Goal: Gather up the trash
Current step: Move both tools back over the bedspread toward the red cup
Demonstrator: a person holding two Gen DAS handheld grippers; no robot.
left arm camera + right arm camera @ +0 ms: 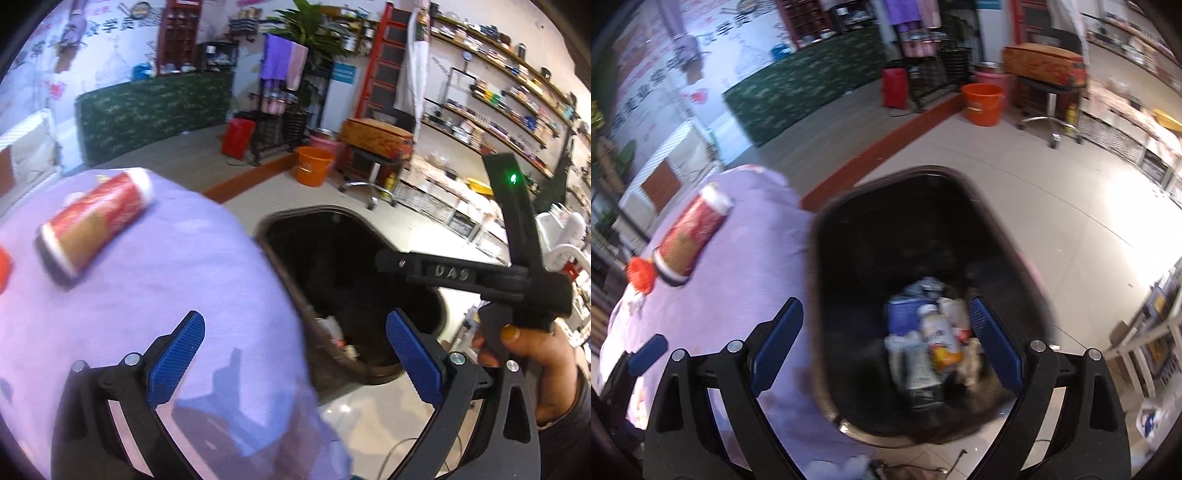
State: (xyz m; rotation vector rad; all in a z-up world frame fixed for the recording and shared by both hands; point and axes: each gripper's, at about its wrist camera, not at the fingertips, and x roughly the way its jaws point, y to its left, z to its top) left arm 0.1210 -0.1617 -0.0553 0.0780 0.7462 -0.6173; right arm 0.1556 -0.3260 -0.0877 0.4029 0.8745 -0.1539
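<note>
Blue fingers (995, 347) above littered black bin (849, 206)

Shop-like room, pale tiled floor (1015, 192).
Shelving (498, 96) along right wall; orange bucket (314, 166), wheeled stool (373, 162), green patterned counter (147, 110), potted plant (310, 26) at back.

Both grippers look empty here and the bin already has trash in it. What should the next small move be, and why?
Probably swing the left gripper, open and empty, toward the red can lying on its side on the purple tablecloth. It looks like the nearest trash left; the right gripper hangs open over the black bin, where a bottle lies.
</note>
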